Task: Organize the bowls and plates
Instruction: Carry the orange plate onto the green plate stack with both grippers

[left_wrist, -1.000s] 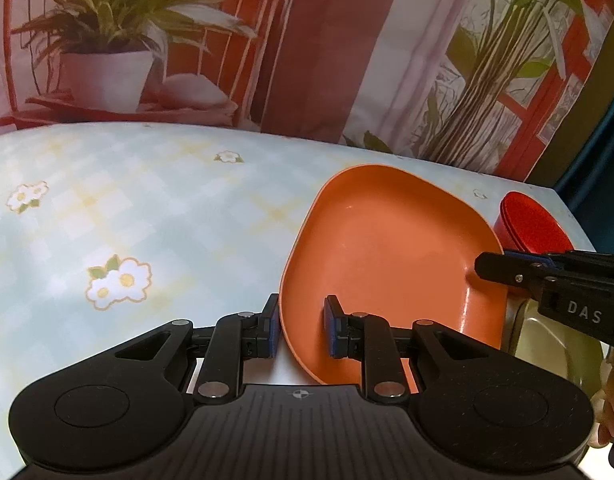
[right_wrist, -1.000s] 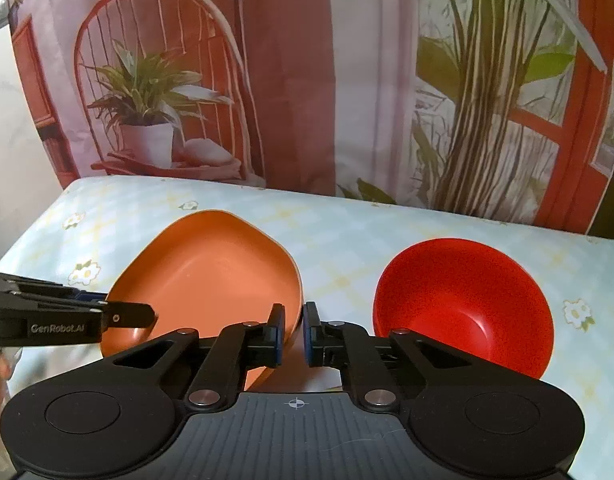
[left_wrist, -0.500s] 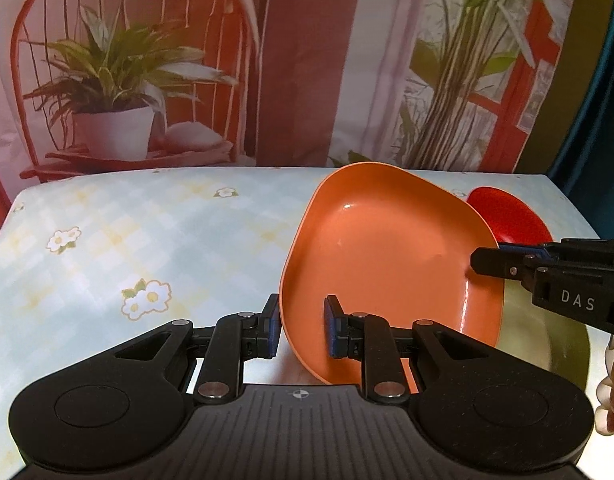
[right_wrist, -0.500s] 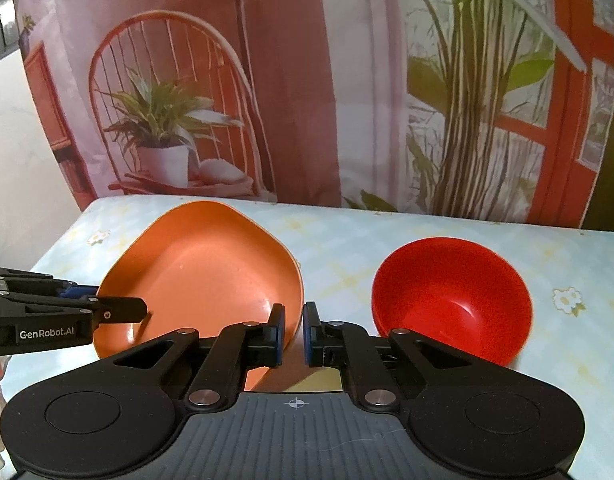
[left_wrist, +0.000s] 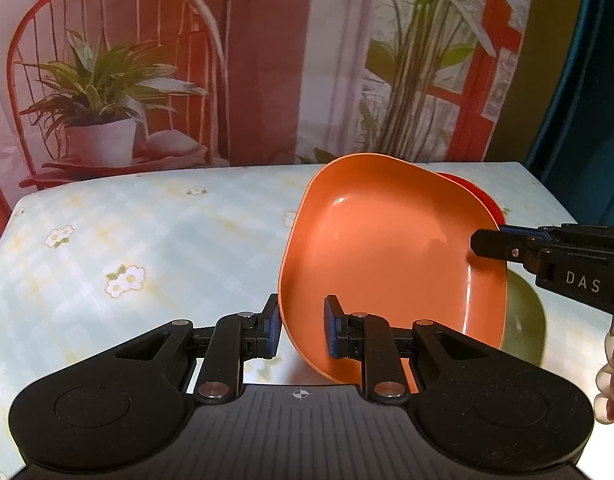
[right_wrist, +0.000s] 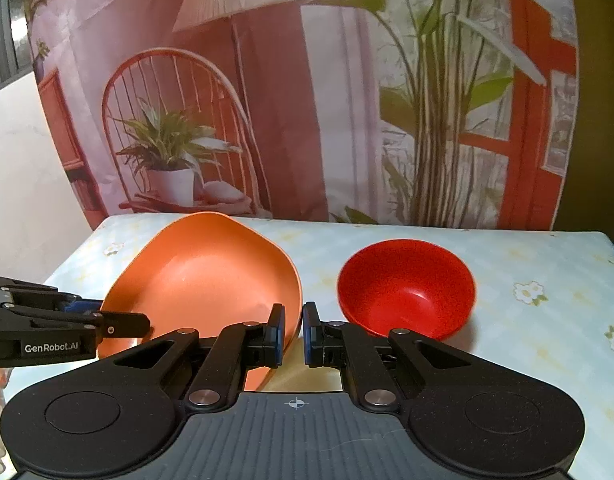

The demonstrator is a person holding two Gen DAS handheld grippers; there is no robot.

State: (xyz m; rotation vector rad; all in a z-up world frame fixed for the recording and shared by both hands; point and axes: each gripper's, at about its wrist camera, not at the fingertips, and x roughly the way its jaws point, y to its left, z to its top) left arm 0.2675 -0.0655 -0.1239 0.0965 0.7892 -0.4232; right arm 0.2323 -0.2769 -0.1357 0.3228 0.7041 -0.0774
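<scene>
With the left gripper (left_wrist: 301,326) and right gripper (right_wrist: 293,334) each clamped on opposite rims of the tilted orange squarish plastic plate (left_wrist: 387,248), held above the floral tablecloth (left_wrist: 147,248) left of the red round bowl (right_wrist: 407,286), uneven pulling could wrench it loose.

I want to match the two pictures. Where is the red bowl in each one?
Left wrist view: the red bowl peeks out, upper right, behind the orange plate.
Right wrist view: it sits right of centre, in full view, beside the plate.
Shared landmark: the orange plate, held up by both grippers.
</scene>
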